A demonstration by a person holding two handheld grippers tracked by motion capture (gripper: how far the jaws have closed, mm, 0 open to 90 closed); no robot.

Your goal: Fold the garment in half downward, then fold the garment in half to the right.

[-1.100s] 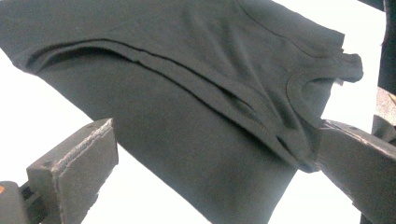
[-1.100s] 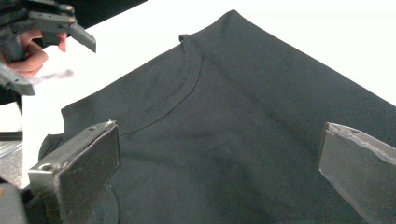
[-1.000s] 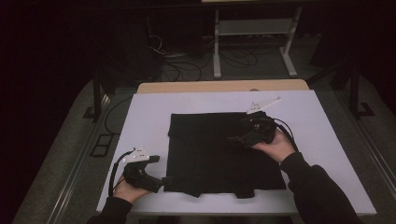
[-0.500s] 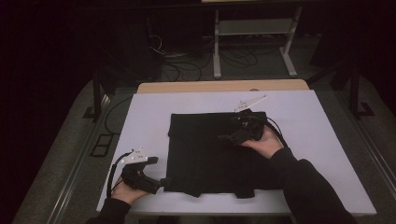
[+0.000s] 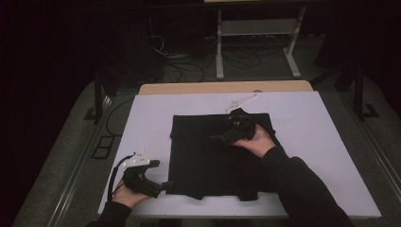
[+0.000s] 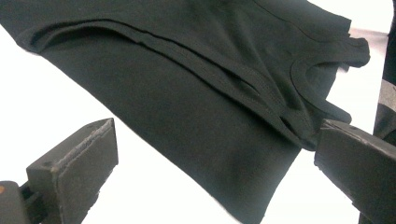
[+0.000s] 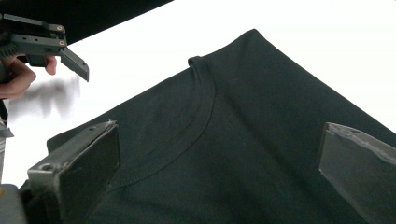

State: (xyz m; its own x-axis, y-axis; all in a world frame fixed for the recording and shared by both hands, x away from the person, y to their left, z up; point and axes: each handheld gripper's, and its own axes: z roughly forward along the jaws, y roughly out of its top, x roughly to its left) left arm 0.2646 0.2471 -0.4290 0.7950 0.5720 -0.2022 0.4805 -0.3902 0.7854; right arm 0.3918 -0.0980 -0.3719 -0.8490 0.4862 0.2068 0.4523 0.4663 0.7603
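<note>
While the black T-shirt (image 5: 215,158) lies folded flat on the white table (image 5: 331,156), I work from its near-left corner outward. Nearest me, the left gripper (image 5: 165,185) sits at that corner, jaws spread wide and empty, with the layered hem (image 6: 243,93) between them. I judge a good grab takes every layer, low against the table. Farther off, the right gripper (image 5: 218,138) hovers over the shirt's far half, jaws wide apart, empty, facing the neckband (image 7: 201,116); it pins the cloth there.
</note>
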